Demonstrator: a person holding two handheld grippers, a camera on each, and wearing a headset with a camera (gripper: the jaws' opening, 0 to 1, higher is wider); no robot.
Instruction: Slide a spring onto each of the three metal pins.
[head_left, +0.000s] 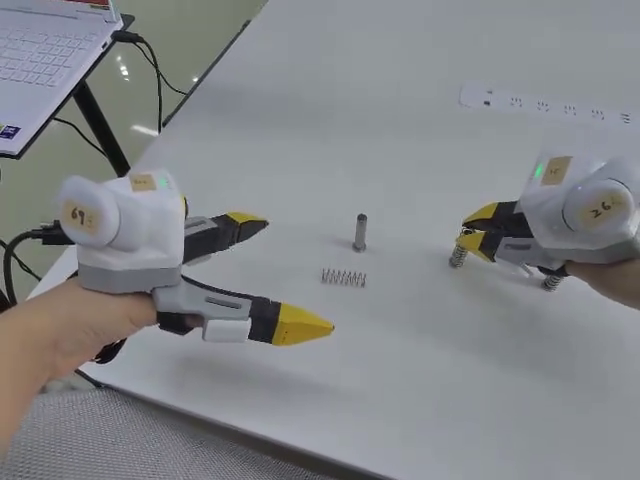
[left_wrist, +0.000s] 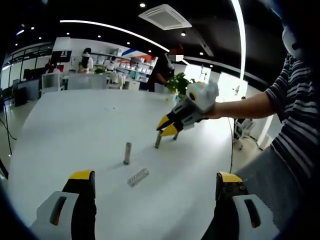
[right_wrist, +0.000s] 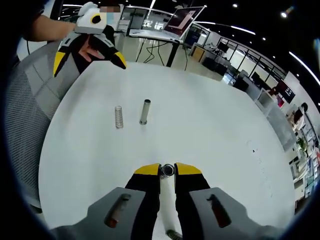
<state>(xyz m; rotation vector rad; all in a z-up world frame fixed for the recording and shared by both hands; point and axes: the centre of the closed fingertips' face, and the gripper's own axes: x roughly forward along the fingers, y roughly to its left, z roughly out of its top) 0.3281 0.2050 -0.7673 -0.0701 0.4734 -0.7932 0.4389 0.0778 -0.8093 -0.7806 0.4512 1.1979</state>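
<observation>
A bare metal pin (head_left: 360, 232) (left_wrist: 127, 153) (right_wrist: 144, 112) stands mid-table, and a loose spring (head_left: 343, 277) (left_wrist: 138, 177) (right_wrist: 119, 117) lies just in front of it. To the right, my right gripper (head_left: 478, 230) (left_wrist: 165, 127) (right_wrist: 167, 170) is shut on the top of a spring (head_left: 458, 257) (left_wrist: 158, 140) that stands upright on a pin. Another upright spring (head_left: 551, 283) (right_wrist: 172, 234) sits under that gripper's body. My left gripper (head_left: 280, 272) (left_wrist: 155, 176) (right_wrist: 90, 61) hovers wide open near the table's left front edge, with nothing between its jaws.
A white power strip (head_left: 545, 105) lies at the back right of the white table (head_left: 400, 400). Off the table's left edge, a laptop (head_left: 40, 50) sits on a stand with cables (head_left: 150, 70). A grey mesh chair back (head_left: 120, 440) is below the front edge.
</observation>
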